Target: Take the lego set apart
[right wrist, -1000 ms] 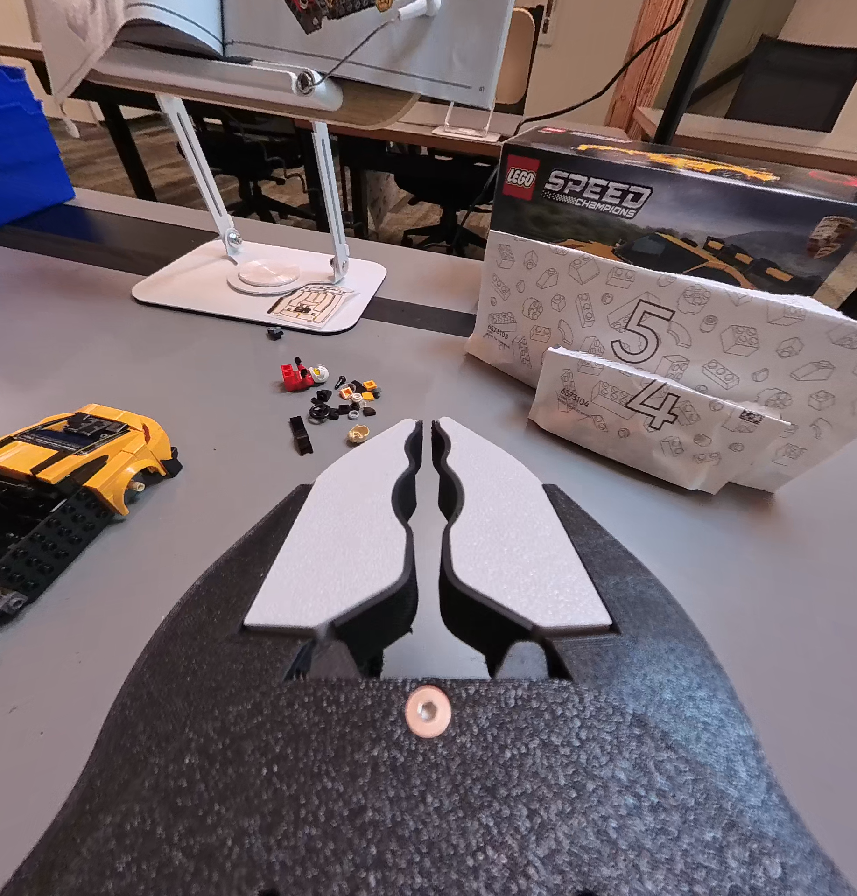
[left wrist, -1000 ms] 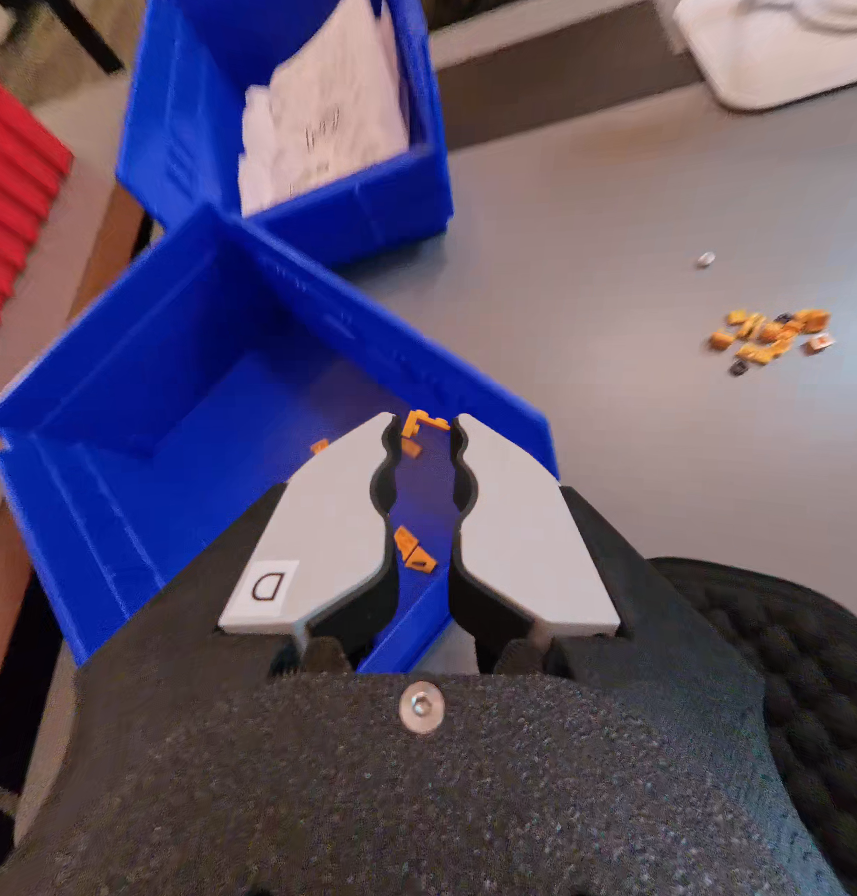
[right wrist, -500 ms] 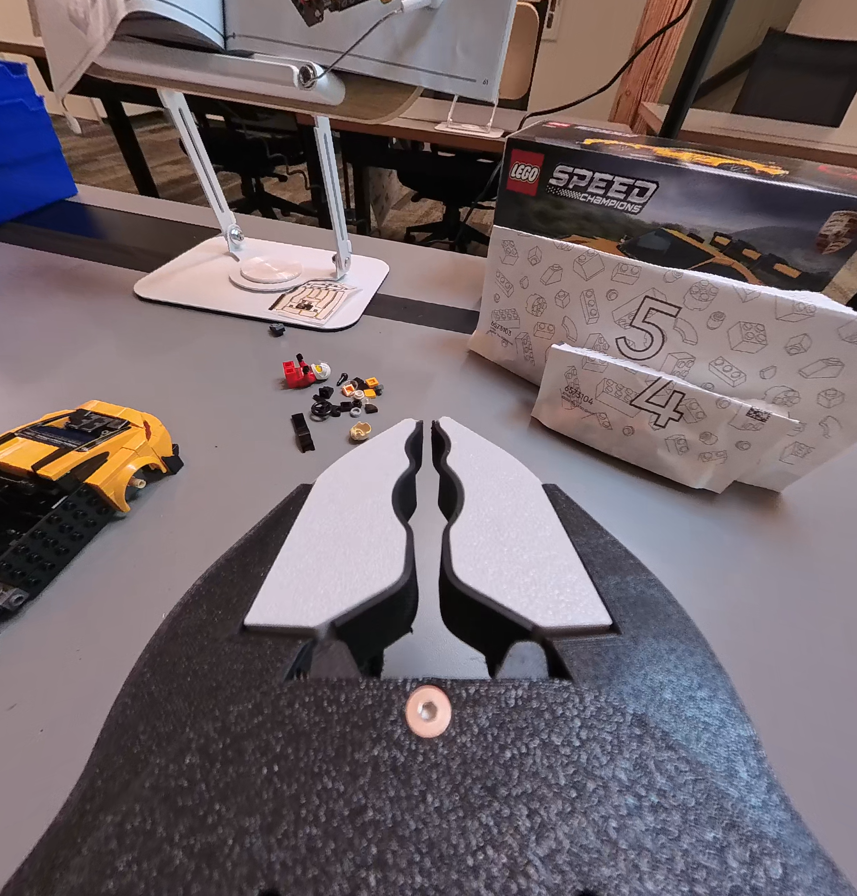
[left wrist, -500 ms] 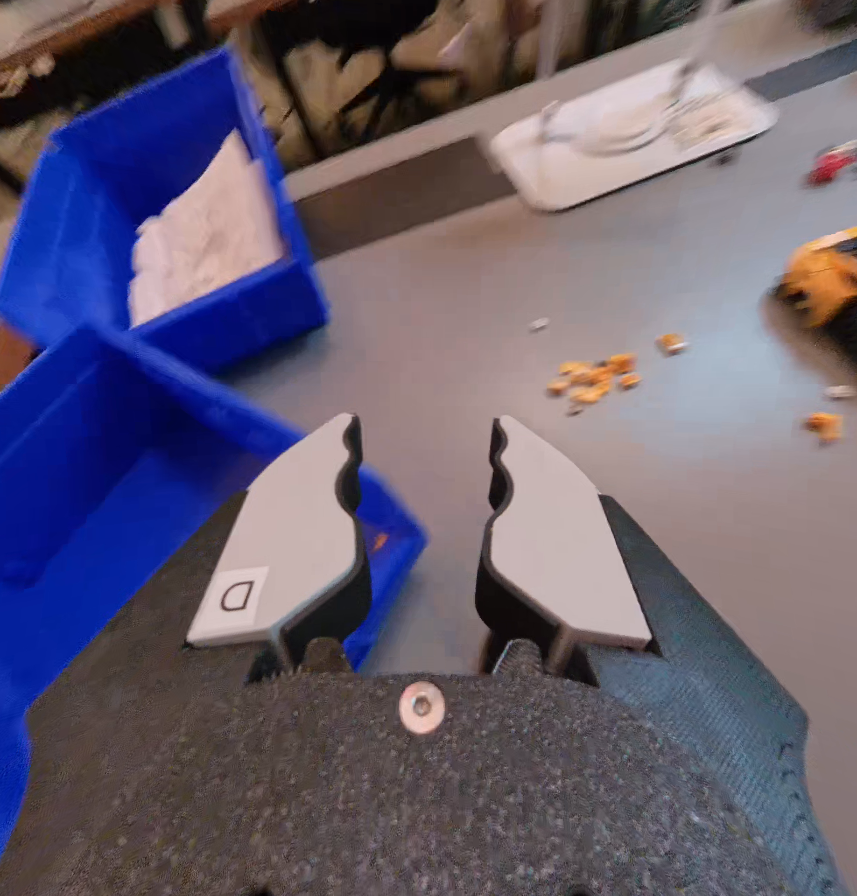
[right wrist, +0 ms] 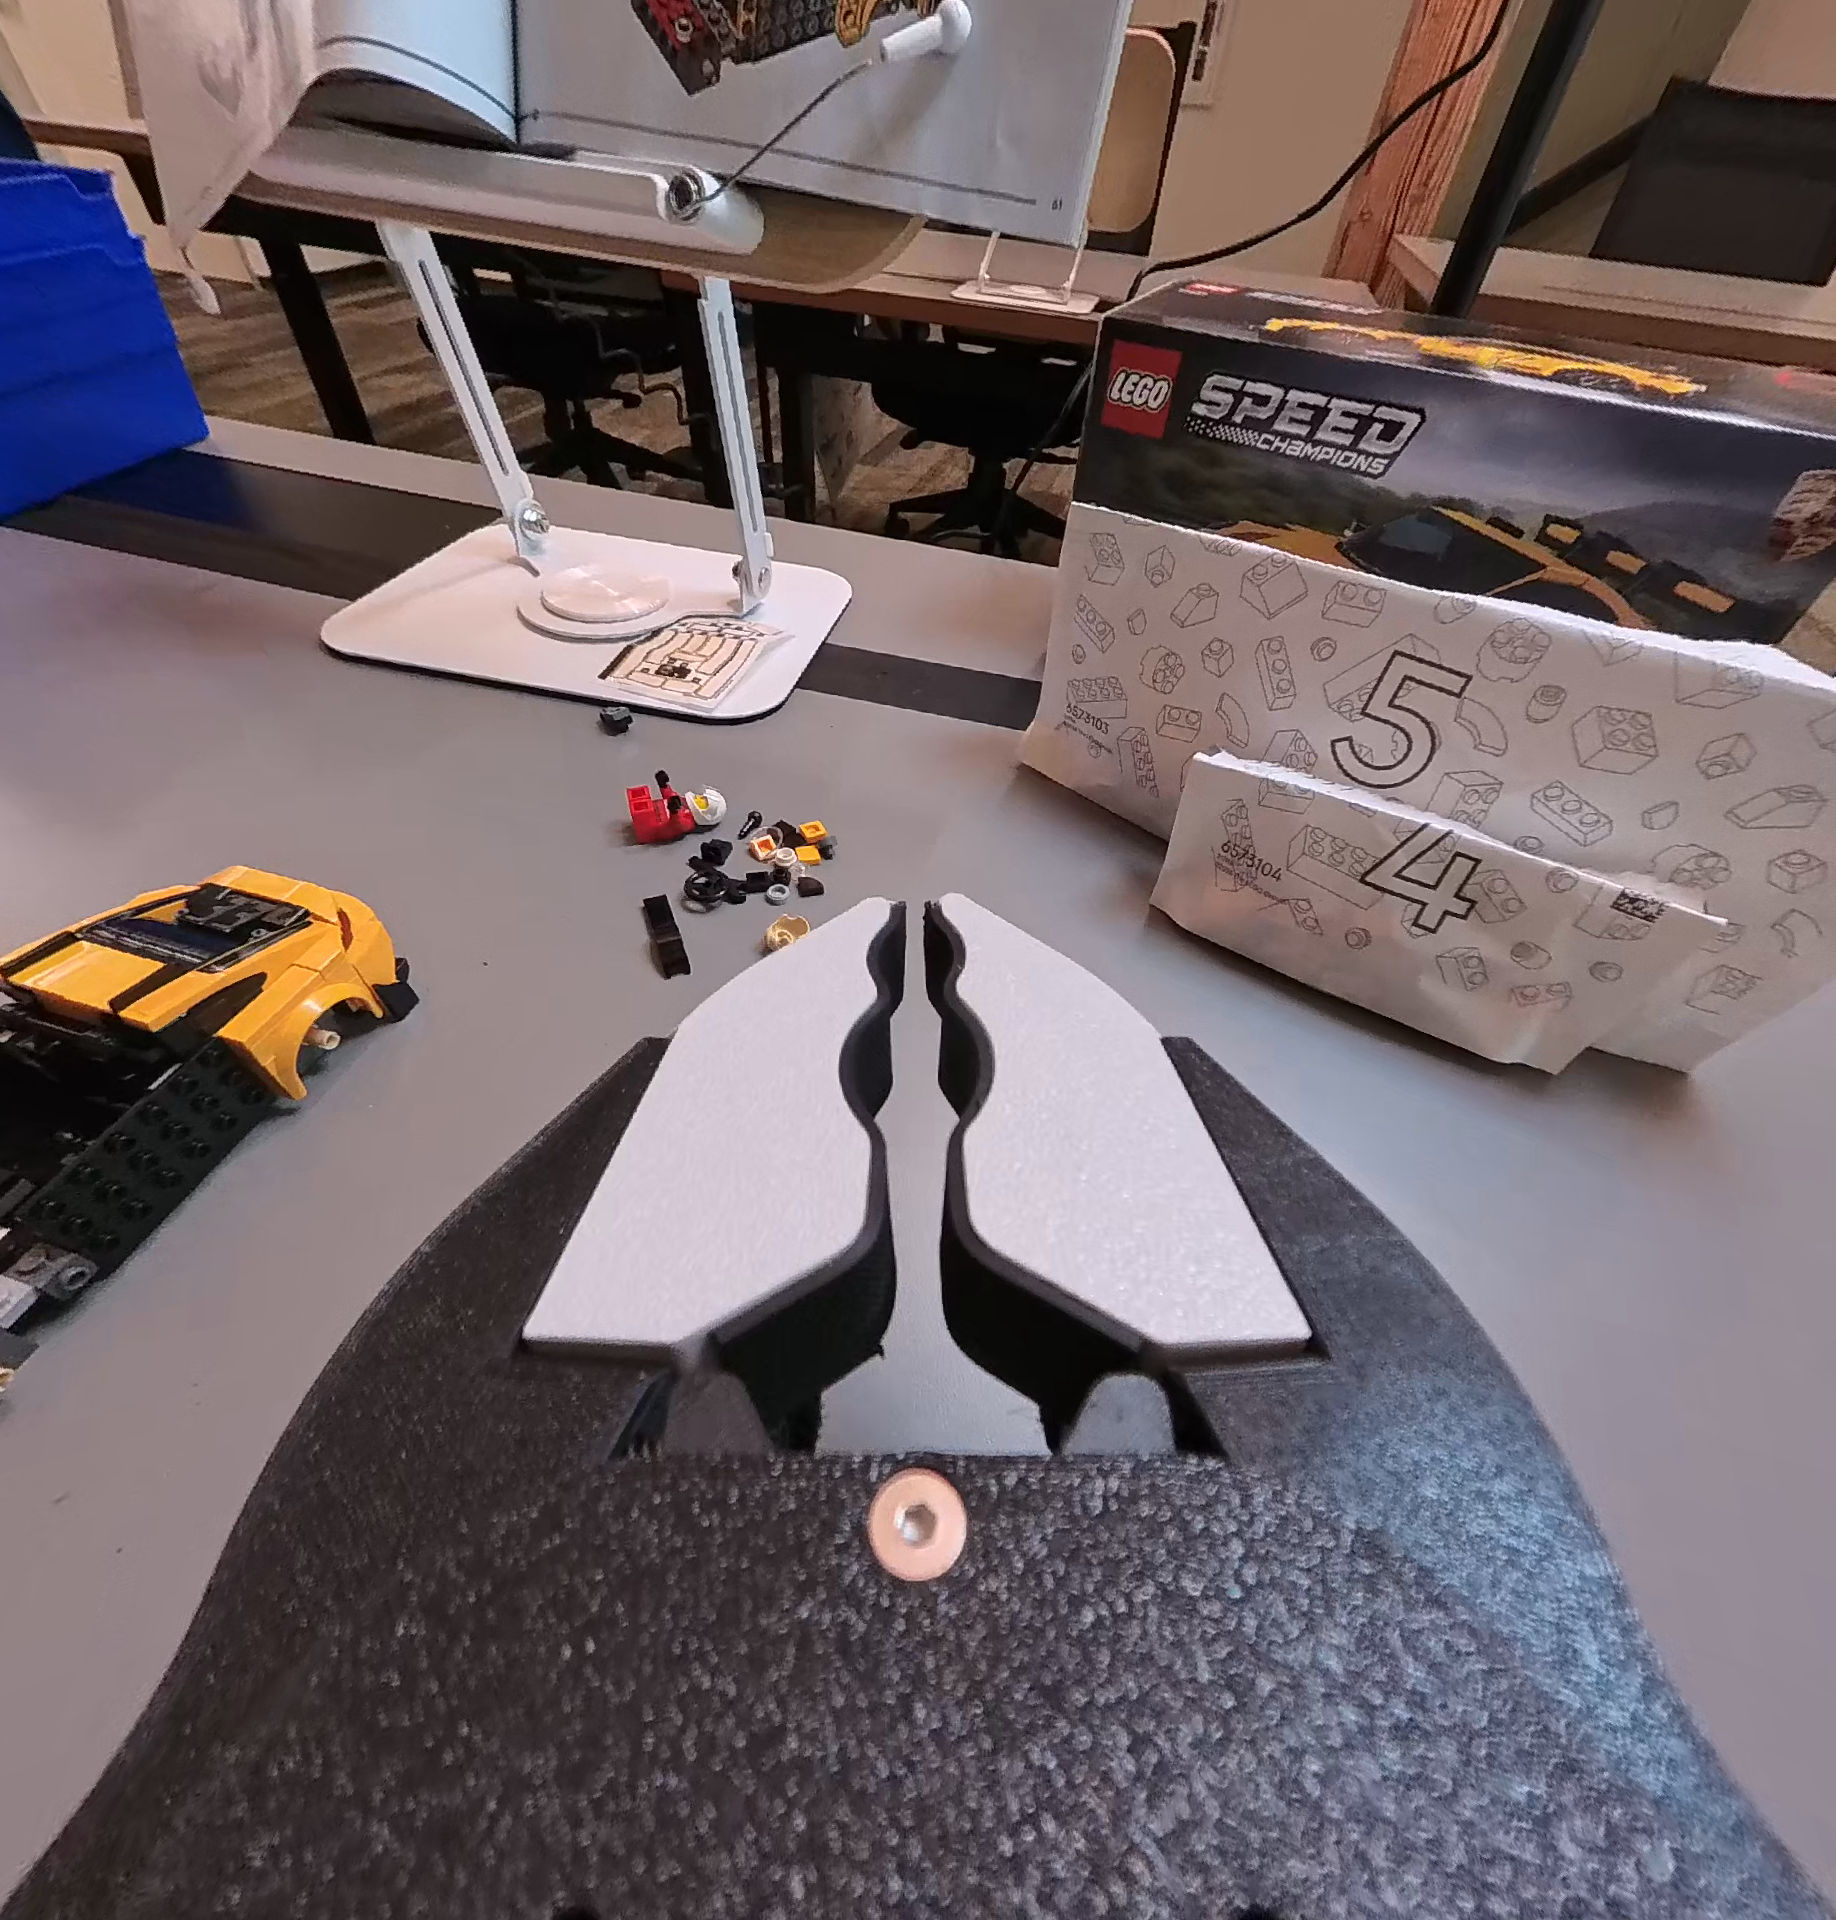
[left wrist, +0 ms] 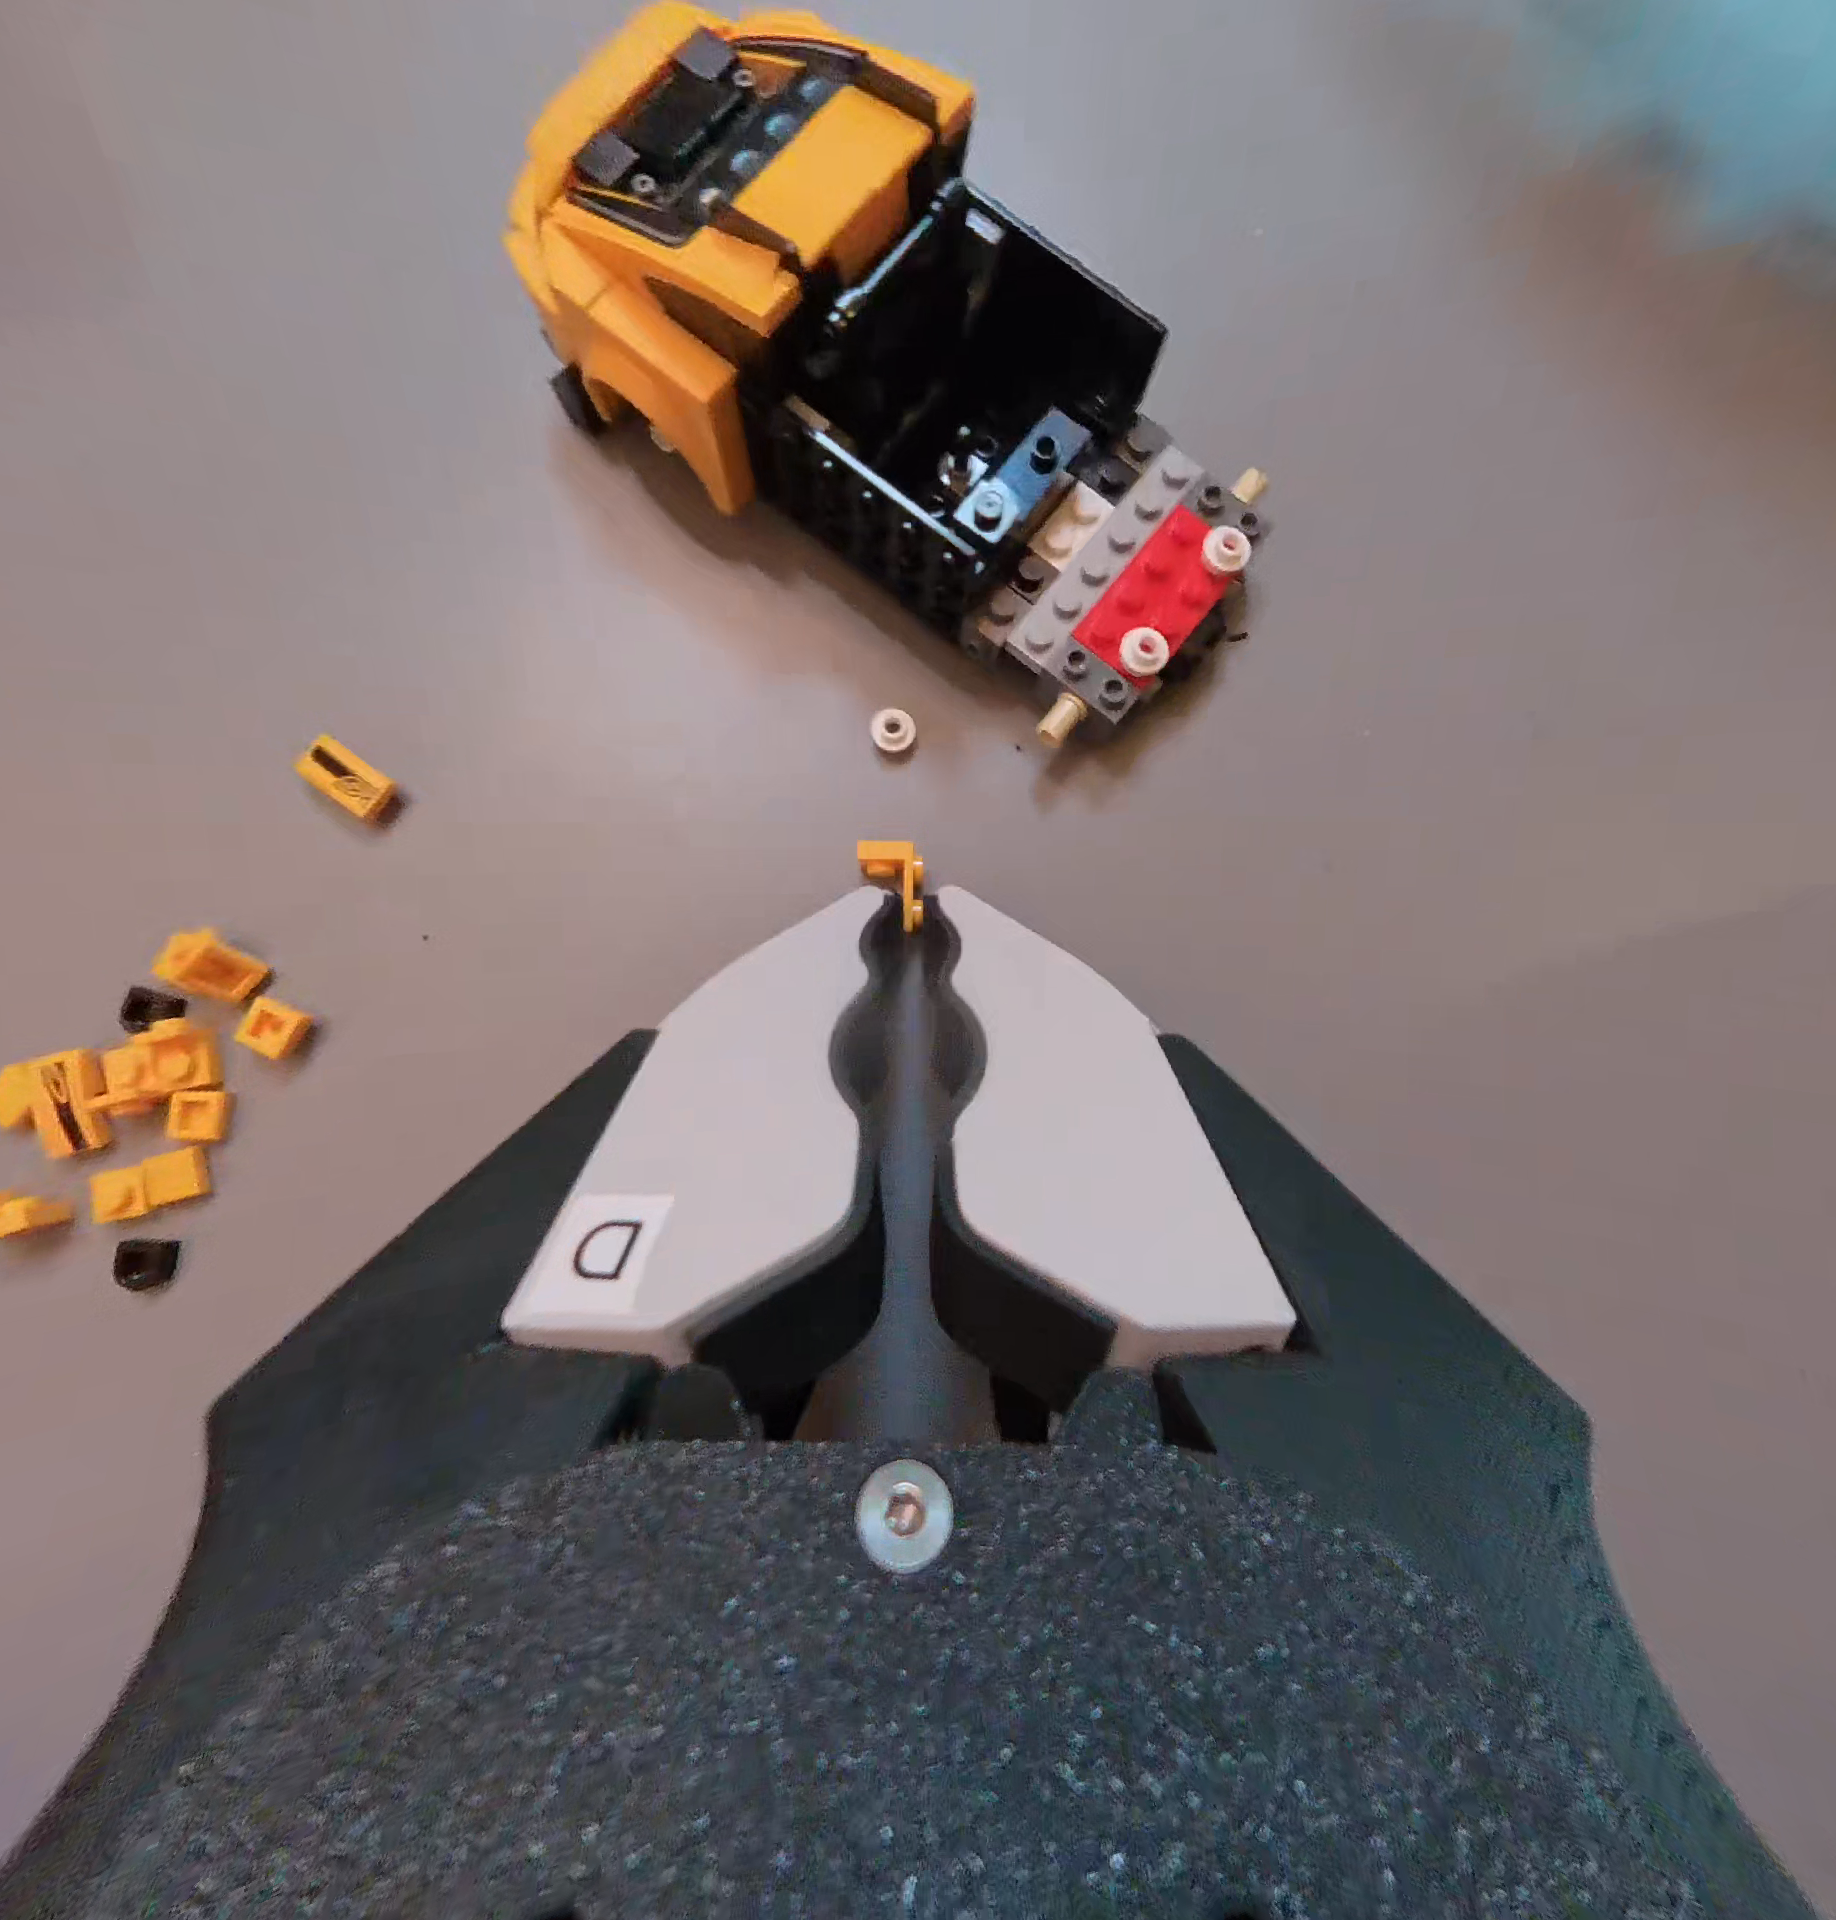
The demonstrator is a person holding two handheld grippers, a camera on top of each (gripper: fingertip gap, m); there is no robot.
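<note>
Yellow bracket piece (left wrist: 898, 878) pinched in left tongs (left wrist: 912, 902)

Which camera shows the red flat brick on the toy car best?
The left wrist view. It looks down on the half-dismantled yellow and black lego car, so the red flat brick shows clearly at its stripped end, with two pale round studs on it. In the right wrist view the car sits at the left edge, and that end is cut off.
</note>
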